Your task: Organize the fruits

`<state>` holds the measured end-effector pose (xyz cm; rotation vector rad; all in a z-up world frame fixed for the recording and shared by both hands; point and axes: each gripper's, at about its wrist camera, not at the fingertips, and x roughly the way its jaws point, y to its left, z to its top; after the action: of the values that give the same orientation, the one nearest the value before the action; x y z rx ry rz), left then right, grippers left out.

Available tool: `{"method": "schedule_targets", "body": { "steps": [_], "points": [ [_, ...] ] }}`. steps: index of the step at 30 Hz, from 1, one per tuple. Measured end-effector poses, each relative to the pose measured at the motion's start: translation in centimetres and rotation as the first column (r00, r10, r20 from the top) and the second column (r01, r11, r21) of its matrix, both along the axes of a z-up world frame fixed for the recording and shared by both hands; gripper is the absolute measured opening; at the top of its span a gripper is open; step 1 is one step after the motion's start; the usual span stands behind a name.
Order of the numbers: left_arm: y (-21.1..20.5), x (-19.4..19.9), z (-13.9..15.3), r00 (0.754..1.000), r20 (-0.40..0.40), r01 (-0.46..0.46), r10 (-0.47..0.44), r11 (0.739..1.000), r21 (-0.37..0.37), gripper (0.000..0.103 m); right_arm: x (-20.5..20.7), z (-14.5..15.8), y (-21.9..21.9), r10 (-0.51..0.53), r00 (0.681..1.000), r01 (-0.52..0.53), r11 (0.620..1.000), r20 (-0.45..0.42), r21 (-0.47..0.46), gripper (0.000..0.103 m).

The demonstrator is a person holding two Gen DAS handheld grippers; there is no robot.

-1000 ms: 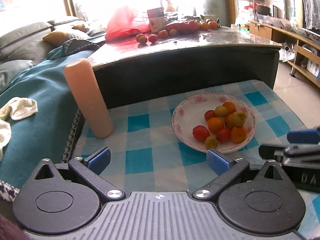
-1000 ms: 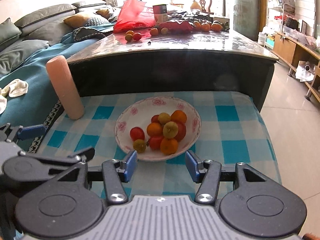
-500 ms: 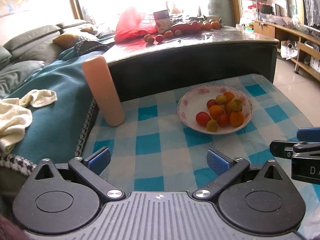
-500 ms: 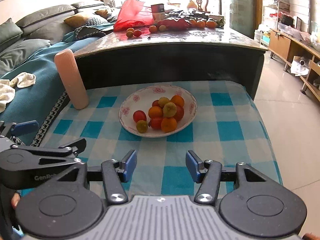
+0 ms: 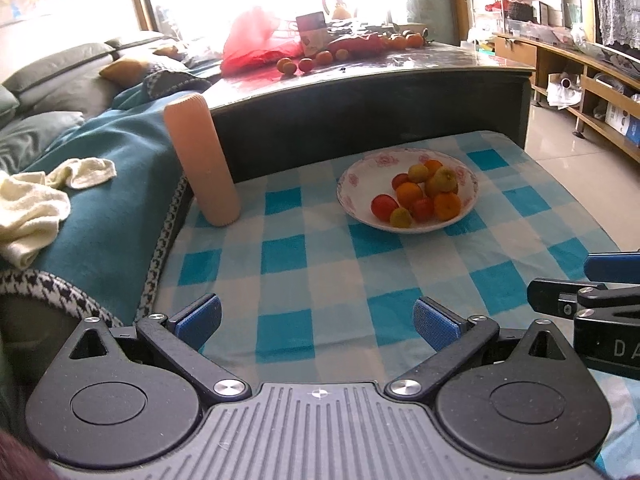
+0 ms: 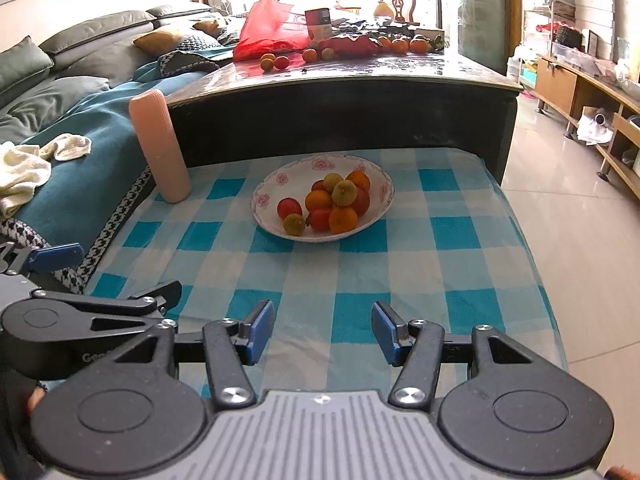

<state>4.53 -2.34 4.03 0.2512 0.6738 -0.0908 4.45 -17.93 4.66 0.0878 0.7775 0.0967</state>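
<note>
Bare blue-and-white checked cloth [image 6: 360,272] is seen between the white floral bowl of fruit [image 6: 280,184] and both empty, open-jawed grippers, left [image 5: 316,320] and right [image 6: 322,330], angled downward at its near edge.

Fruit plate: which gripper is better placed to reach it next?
Probably right. The plate sits nearly straight ahead of the right gripper, jaws open and empty. From the left gripper it lies off to the right.

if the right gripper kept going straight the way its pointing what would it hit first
Probably the checked cloth just ahead: the right gripper tilts downward, open and empty, with bare cloth between its fingers. The fruit bowl lies farther along the same line, though depth is hard to judge in this view.
</note>
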Motion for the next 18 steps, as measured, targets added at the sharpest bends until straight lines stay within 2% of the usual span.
{"method": "schedule_targets", "body": {
  "steps": [18],
  "points": [
    [0.1, -3.6, -0.7, 1.0, -0.026, 0.018, -0.018, 1.0, -0.013, 0.103, -4.5, -0.1, 0.5, 0.0, 1.0, 0.0, 1.0, -0.006, -0.001, 0.068]
  ]
}}
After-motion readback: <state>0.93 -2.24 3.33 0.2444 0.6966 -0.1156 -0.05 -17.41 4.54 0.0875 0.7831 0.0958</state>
